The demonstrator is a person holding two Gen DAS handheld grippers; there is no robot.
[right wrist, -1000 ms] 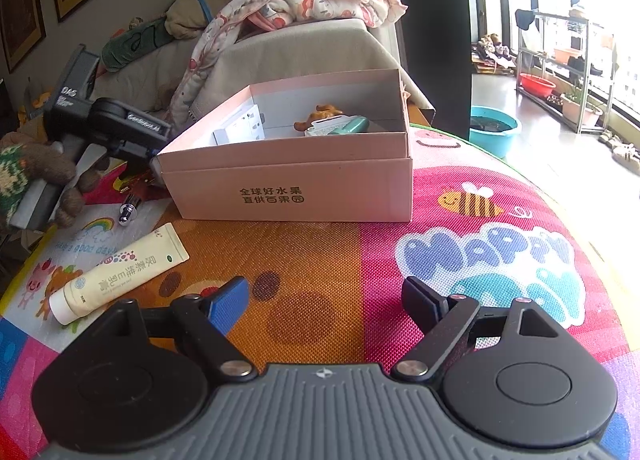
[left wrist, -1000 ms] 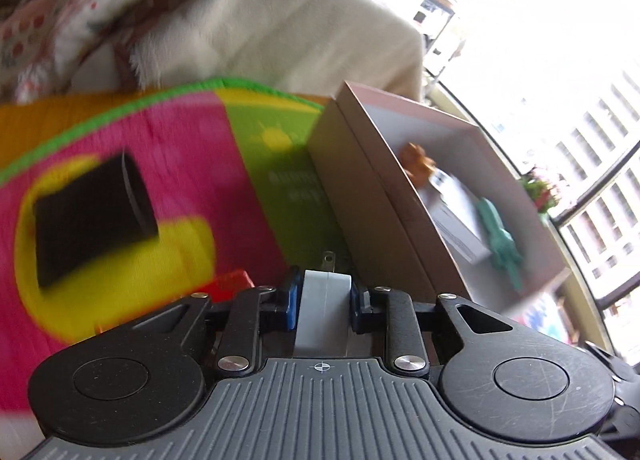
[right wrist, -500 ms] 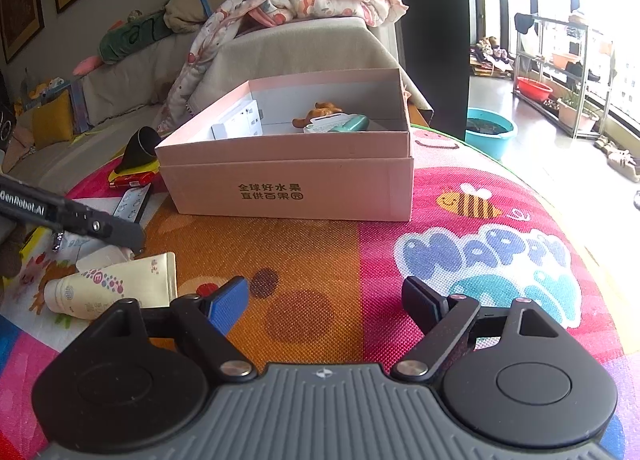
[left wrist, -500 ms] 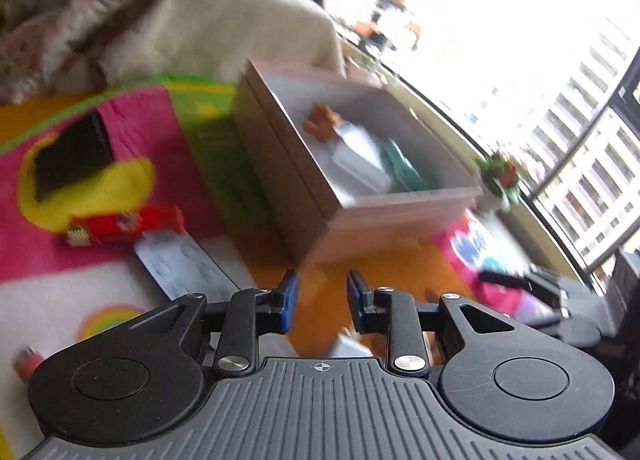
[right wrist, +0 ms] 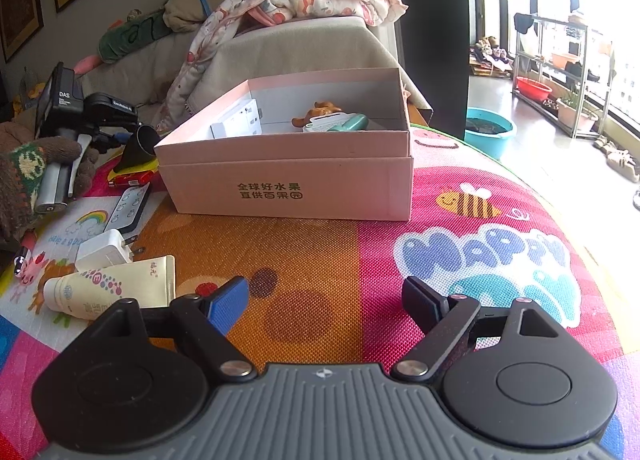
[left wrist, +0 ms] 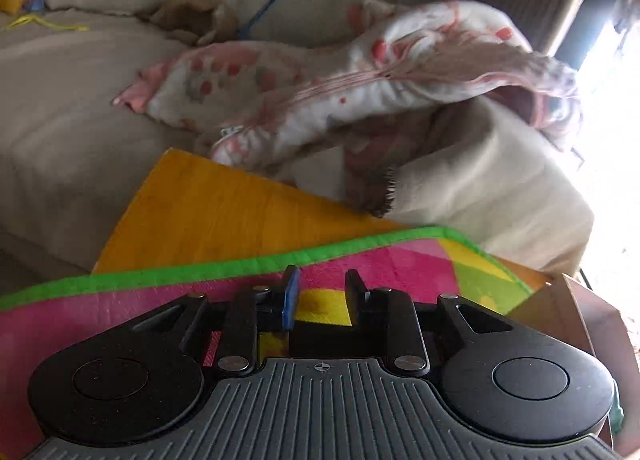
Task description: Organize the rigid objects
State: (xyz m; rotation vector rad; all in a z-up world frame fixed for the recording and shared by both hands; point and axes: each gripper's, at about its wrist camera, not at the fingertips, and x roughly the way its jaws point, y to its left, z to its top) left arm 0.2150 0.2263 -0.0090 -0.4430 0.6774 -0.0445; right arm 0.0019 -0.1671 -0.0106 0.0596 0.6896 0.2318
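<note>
Left tool [left wrist: 320,292]: jaws just closing, nearly pressed together, nothing between them. Right tool [right wrist: 324,300]: spread, empty, facing the box [right wrist: 288,176]. Charger [right wrist: 105,250], tube [right wrist: 112,288] and remote [right wrist: 128,208] lie loose on the mat [right wrist: 320,252], left of the box.

Risk: the left view shows mostly sofa [left wrist: 80,100], so a blind reach could knock the charger. Only the right view shows the loose items.

one pink box [right wrist: 288,176], one cream tube [right wrist: 116,290], one white charger [right wrist: 106,250], one remote [right wrist: 130,210]

My right gripper [right wrist: 324,296] is black with a ribbed grey base, silver screws and one blue pad.
</note>
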